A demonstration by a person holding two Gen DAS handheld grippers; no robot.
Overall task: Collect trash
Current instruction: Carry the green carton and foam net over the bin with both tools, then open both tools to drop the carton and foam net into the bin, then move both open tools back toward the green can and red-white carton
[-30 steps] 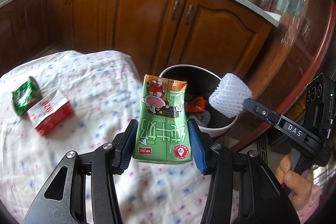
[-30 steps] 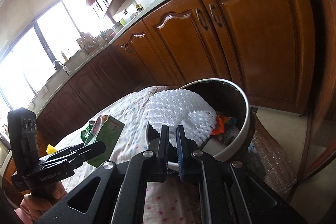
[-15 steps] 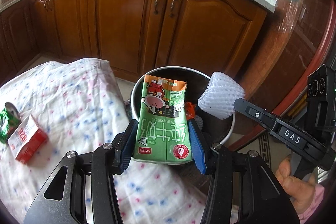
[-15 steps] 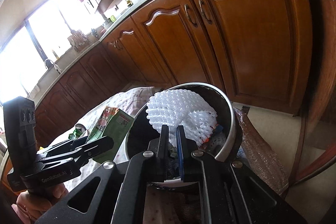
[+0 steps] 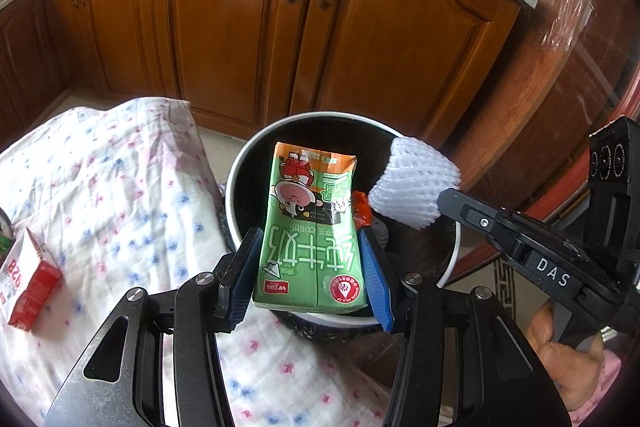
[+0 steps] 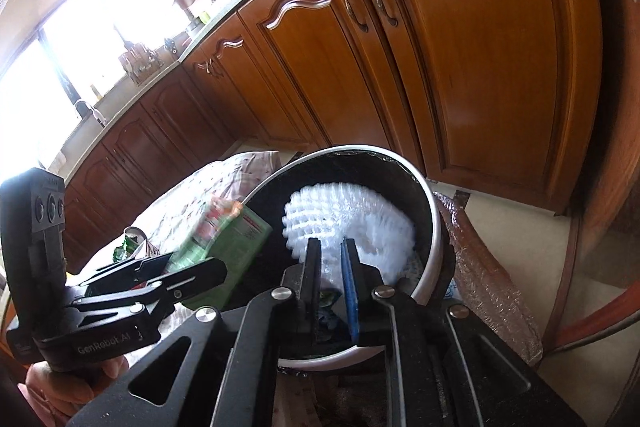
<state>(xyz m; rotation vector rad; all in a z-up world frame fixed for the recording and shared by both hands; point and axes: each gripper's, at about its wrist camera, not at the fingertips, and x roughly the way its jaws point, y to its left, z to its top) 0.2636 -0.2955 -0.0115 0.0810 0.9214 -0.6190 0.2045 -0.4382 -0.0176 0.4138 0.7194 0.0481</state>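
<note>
My left gripper [image 5: 308,263] is shut on a green milk carton [image 5: 312,231] and holds it over the round bin [image 5: 240,167], which has a white rim and a black liner. My right gripper [image 6: 332,259] has its fingers slightly parted. The white foam fruit net [image 6: 352,219] sits just past the fingertips, blurred, over the bin [image 6: 432,219]. In the left wrist view the net [image 5: 416,183] is at the tip of the right gripper [image 5: 452,199]. Orange trash [image 5: 360,205] lies inside the bin.
A red and white box [image 5: 28,283] lies on the dotted cloth [image 5: 120,187] at the left, with a green wrapper [image 6: 128,243] near it. Wooden cabinet doors [image 5: 240,27] stand behind the bin. A plastic-wrapped chair [image 6: 492,279] is at the right.
Both grippers have moved over the bin. The right gripper's fingers have parted a little and the foam net has blurred. The carton is still held.
</note>
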